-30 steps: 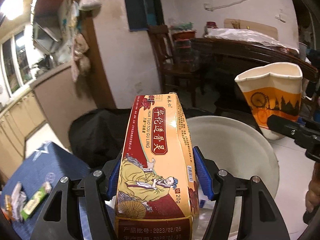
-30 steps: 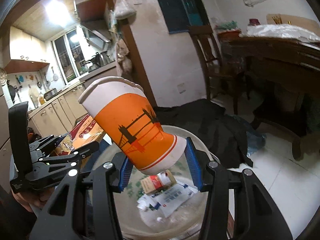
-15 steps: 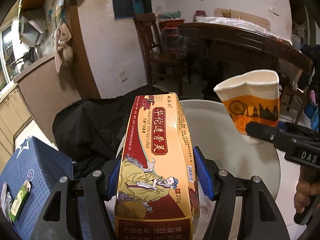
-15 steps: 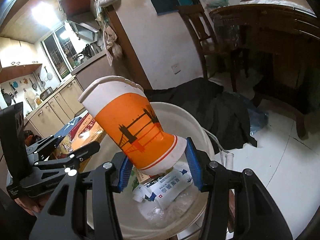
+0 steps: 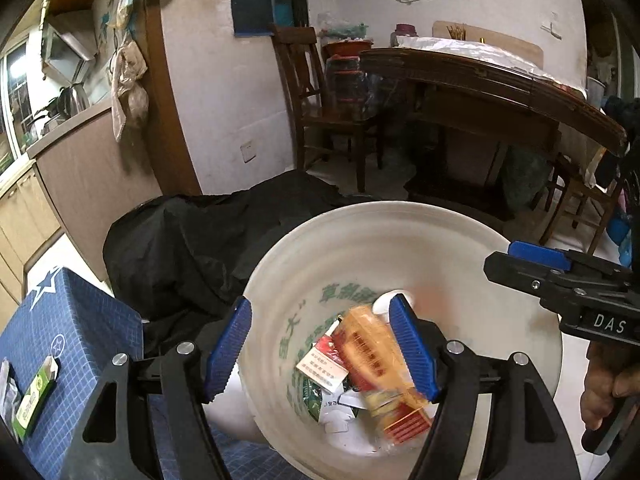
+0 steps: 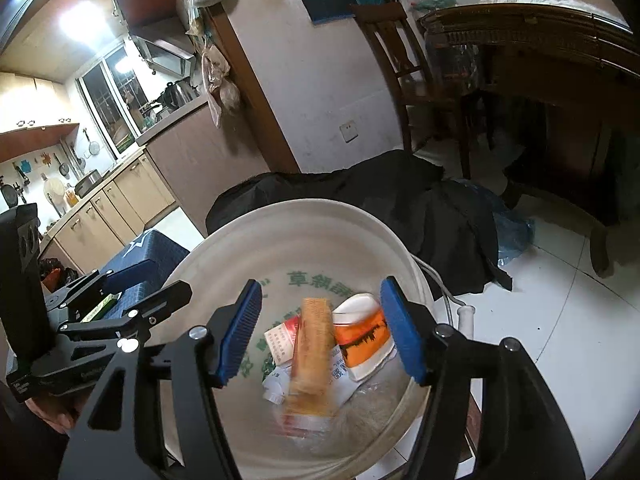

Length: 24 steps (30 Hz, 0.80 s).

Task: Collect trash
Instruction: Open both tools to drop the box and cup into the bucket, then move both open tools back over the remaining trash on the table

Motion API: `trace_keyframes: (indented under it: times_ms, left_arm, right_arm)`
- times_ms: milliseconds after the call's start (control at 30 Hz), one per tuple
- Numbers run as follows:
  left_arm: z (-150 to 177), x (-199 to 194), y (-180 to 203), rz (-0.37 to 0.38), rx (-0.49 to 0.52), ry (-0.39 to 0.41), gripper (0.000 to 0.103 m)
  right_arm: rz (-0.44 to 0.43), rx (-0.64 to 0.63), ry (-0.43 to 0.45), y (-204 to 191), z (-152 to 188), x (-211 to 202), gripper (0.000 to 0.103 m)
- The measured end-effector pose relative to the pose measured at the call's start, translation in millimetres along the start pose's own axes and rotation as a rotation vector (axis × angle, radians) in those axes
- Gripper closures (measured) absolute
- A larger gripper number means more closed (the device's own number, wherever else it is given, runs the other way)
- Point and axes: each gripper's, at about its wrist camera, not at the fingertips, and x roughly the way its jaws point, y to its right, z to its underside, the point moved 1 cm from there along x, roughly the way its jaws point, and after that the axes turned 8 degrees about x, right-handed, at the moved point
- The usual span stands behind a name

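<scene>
Right now it's the drop step: both claws over the white bucket [image 5: 400, 232], jaws opening w/ nothing between them. Left claw [image 5: 320, 348] let go the yellow box [image 5: 376, 364], right claw [image 6: 320, 332] the orange cup [image 6: 362, 334]; both blurred, falling onto trash inside. Next, prob. fetch the green pack [image 5: 34, 398] on the blue box [image 5: 80, 328], near its left edge.

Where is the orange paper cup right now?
In the right wrist view the orange paper cup lies inside the white bucket, right of the yellow carton, below the opening right gripper, free of its pads.
</scene>
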Motion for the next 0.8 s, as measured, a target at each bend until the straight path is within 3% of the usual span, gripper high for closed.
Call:
trace_keyframes:
  times_ms: [233,433,600,800]
  left_arm:
    - [4.6,-12.4,-1.1,-0.033,-0.001,0.015,0.031]
    - [28.0,-42.5,-27.8,-0.115,-0.040,0.028,0.031]
    - [57.6,-76.9,-68.9,-0.225,-0.082,0.028,0.031]
    - [110.2,-122.5,-153.3,-0.361,-0.232,-0.026,0.031]
  right_arm:
    - [-0.008,-0.008,0.000,-4.0,2.5,0.1,0.044]
    - [-0.054,-0.075,0.000,-34.2,8.6,-0.5,0.046]
    - [-0.160,-0.163,-0.004,-87.3,19.3,-0.1,0.058]
    - [-0.318,-0.317,-0.122,-175.8,52.8,33.3,0.071]
